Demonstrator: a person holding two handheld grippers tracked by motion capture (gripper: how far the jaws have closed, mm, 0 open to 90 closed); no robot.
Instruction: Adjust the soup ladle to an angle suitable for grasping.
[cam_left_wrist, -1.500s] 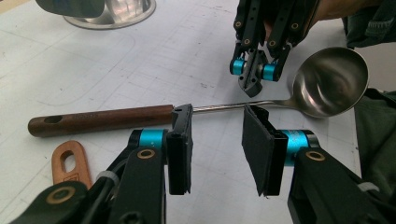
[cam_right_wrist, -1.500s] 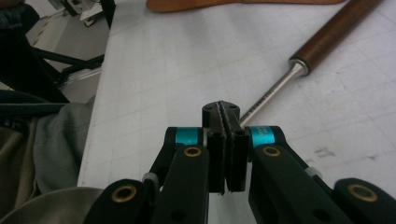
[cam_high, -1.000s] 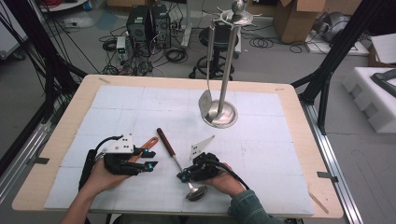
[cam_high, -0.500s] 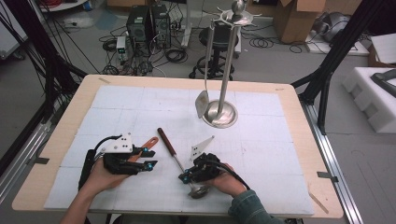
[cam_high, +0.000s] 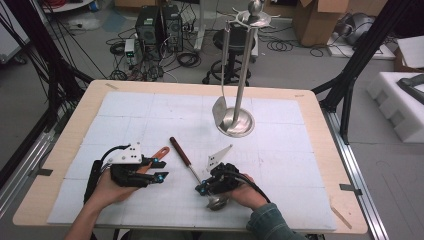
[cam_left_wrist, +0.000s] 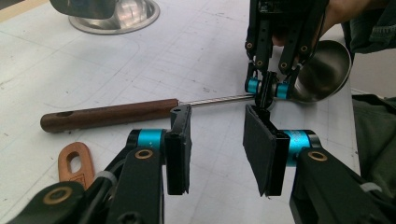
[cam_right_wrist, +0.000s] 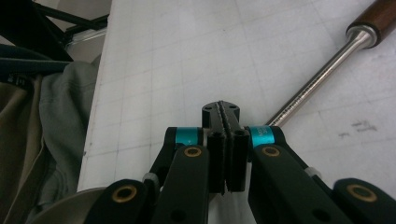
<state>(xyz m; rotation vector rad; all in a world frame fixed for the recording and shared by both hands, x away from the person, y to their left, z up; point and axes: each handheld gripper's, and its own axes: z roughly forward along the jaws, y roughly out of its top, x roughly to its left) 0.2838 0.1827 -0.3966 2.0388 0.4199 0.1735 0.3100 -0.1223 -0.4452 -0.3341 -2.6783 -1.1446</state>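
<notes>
The right gripper (cam_right_wrist: 225, 140) has its jaws pressed together on the thin metal shaft of the ladle (cam_left_wrist: 140, 112); in the right gripper view the pads meet with no gap and hide the very spot where they pinch, so the shaft only comes out from behind the right-hand jaw and runs away to the upper right, where the brown wooden handle is cut off at the frame's corner. Below those jaws a sliver of the ladle's bowl shows at the bottom edge, blurred. The left gripper (cam_left_wrist: 219, 154) holds nothing, its jaws standing apart with bare mat between them. Just beyond its pads lies the ladle crosswise: dark wooden handle with a hole near its end to the left, steel shaft in the middle, shiny round bowl to the right, partly behind the right gripper. An orange tag (cam_left_wrist: 74, 161) lies left of the left jaw.
</notes>
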